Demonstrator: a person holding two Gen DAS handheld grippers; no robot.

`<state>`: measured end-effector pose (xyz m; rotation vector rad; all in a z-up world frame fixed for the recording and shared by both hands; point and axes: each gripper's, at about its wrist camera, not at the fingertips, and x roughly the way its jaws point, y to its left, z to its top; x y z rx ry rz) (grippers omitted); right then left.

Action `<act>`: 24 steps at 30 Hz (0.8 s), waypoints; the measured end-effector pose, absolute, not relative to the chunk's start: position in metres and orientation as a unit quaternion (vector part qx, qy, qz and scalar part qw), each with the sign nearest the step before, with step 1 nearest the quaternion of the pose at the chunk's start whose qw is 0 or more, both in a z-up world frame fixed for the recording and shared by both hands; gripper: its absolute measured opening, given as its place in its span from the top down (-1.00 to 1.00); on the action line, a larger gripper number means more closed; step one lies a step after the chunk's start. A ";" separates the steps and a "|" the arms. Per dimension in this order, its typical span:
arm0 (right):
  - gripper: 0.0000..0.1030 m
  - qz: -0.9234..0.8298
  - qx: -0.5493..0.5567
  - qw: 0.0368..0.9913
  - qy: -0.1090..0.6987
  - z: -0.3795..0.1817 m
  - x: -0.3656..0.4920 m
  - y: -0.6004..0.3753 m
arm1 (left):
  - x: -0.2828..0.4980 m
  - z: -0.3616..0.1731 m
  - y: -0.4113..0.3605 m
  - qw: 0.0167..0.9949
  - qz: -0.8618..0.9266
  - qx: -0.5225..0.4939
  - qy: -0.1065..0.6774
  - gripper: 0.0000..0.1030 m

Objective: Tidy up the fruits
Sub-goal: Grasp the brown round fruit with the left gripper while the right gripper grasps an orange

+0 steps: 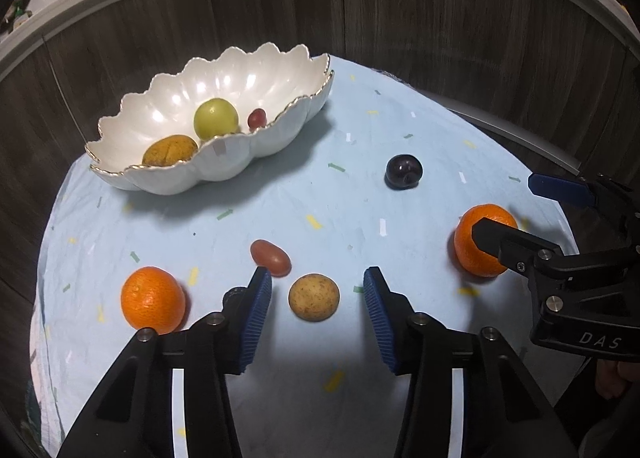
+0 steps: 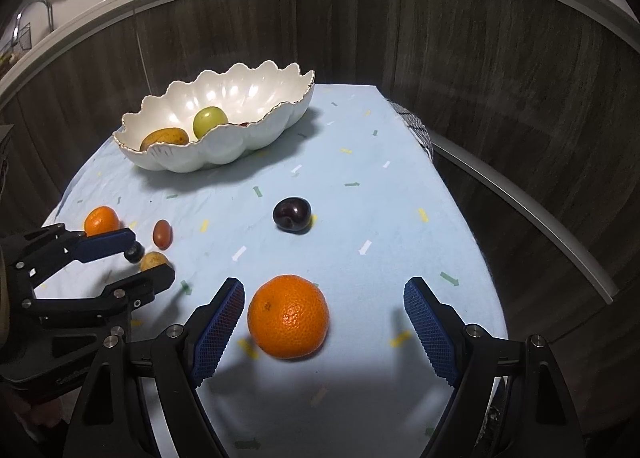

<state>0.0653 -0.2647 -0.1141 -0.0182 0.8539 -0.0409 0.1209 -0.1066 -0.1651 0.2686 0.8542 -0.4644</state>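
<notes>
A small round brown fruit (image 1: pixel 314 297) lies on the light blue cloth between the blue pads of my left gripper (image 1: pixel 317 274), with a gap on each side, so the gripper is open. My right gripper (image 2: pixel 325 284) stands open astride a large orange (image 2: pixel 288 316) without touching it. From the left wrist view that orange (image 1: pixel 480 246) sits between the right gripper's fingers (image 1: pixel 502 205). The white scalloped bowl (image 1: pixel 224 175) at the back left holds a yellow-green fruit (image 1: pixel 216 118), a brownish fruit (image 1: pixel 170 150) and a small red grape (image 1: pixel 257 117).
Loose on the cloth are a dark plum (image 1: pixel 404 171), a red oblong fruit (image 1: pixel 270 258) just beyond my left gripper's left finger, and a second orange (image 1: pixel 153 298) at the near left. Dark wood panelling rises behind the table. The cloth's right edge (image 2: pixel 460 193) drops off.
</notes>
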 end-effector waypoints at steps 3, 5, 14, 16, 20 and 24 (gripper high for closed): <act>-0.61 -0.016 -0.013 0.910 0.414 -0.116 0.066 -0.263 | 0.124 -0.170 -0.105 0.872 -0.222 0.125 0.419 0.14; -0.61 -0.012 -0.016 0.909 0.416 -0.118 0.067 -0.261 | 0.125 -0.174 -0.105 0.869 -0.222 0.123 0.424 0.18; -0.27 0.009 -0.016 0.901 0.434 -0.131 0.072 -0.258 | 0.128 -0.184 -0.104 0.864 -0.222 0.116 0.437 0.24; -0.13 0.018 -0.013 0.897 0.442 -0.134 0.074 -0.256 | 0.128 -0.185 -0.104 0.863 -0.224 0.115 0.437 0.26; 0.09 0.032 -0.007 0.891 0.453 -0.139 0.076 -0.255 | 0.129 -0.185 -0.103 0.862 -0.230 0.108 0.438 0.38; 0.11 0.033 -0.004 0.890 0.454 -0.139 0.075 -0.255 | 0.129 -0.184 -0.103 0.863 -0.229 0.108 0.437 0.45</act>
